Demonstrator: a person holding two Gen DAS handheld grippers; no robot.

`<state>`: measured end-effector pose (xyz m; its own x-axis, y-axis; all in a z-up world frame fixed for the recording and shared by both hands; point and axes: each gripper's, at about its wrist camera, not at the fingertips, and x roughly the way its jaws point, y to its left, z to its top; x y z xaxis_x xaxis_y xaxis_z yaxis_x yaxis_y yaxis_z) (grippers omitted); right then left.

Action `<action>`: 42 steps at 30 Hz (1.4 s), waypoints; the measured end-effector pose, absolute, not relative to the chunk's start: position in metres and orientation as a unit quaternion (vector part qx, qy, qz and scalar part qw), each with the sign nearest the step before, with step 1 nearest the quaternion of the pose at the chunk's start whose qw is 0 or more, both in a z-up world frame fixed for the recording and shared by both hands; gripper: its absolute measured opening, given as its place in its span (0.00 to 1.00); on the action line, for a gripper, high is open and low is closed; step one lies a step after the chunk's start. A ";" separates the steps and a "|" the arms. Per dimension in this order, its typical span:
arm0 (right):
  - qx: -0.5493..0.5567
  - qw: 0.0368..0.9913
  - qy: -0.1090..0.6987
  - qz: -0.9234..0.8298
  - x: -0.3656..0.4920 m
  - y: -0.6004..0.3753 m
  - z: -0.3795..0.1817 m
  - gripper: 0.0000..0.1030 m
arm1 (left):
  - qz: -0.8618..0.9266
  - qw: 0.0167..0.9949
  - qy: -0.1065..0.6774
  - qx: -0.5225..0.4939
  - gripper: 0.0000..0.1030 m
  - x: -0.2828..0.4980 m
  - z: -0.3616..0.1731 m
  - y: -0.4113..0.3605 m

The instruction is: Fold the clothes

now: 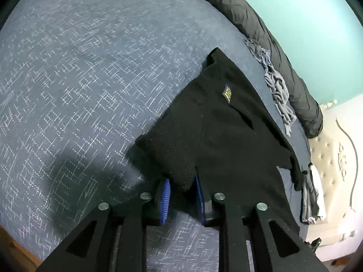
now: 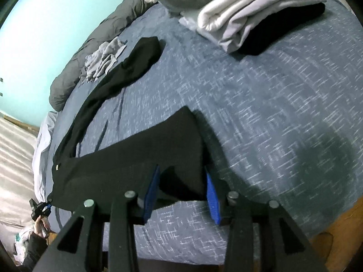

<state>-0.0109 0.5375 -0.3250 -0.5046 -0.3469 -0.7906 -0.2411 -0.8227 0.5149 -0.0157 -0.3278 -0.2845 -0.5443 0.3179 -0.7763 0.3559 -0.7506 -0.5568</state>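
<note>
Both claws, left [image 1: 181,195] and right [image 2: 181,195], stand released around the black trousers [image 1: 226,124]; folded pile [image 2: 261,18] ahead, crumpled grey garment [image 2: 102,56] unfolded.

Trousers [image 2: 127,158] on bed [image 2: 249,113], folded stack [image 2: 261,18] behind.

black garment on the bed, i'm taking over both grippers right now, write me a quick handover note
Left gripper: jaws part open, a corner of the black garment between the blue pads; the frame does not show them pressing.
Right gripper: jaws open, the garment's other near edge between the pads, gap visible beside the cloth.
Garment lies spread on the blue bedspread, one long part trailing toward the crumpled grey cloth.
Done: a folded stack sits at the far end.
Left: finish folding the black garment, then the grey cloth.
</note>
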 end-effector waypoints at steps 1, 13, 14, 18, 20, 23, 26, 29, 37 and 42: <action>0.498 0.031 -0.291 -0.816 -0.012 0.536 -0.325 0.38 | -0.804 0.014 0.353 0.478 0.32 -0.014 -0.285 -0.328; 0.507 0.003 -0.245 -0.826 -0.013 0.532 -0.317 0.05 | -0.815 0.016 0.342 0.467 0.10 -0.012 -0.287 -0.321; 0.507 -0.001 -0.244 -0.827 -0.013 0.533 -0.316 0.05 | -0.818 0.018 0.339 0.465 0.09 -0.011 -0.284 -0.320; 0.506 -0.005 -0.237 -0.829 -0.011 0.536 -0.310 0.04 | -0.828 0.012 0.334 0.450 0.08 -0.002 -0.268 -0.320; 0.504 0.000 -0.234 -0.831 -0.009 0.537 -0.307 0.04 | -0.830 0.010 0.333 0.447 0.08 0.004 -0.263 -0.322; 0.504 -0.002 -0.231 -0.832 -0.005 0.537 -0.306 0.03 | -0.827 0.011 0.345 0.444 0.08 0.015 -0.261 -0.328; 0.504 -0.001 -0.232 -0.832 0.001 0.541 -0.303 0.03 | -0.828 0.011 0.348 0.440 0.08 0.023 -0.258 -0.330; 0.509 -0.003 -0.221 -0.832 0.007 0.546 -0.302 0.03 | -0.825 0.015 0.355 0.439 0.08 0.033 -0.259 -0.335; 0.538 -0.021 -0.191 -0.821 0.009 0.548 -0.330 0.03 | -0.811 0.024 0.361 0.459 0.08 0.043 -0.286 -0.335; 0.536 -0.029 -0.183 -0.824 0.010 0.543 -0.339 0.05 | -0.792 0.040 0.365 0.487 0.14 0.042 -0.313 -0.331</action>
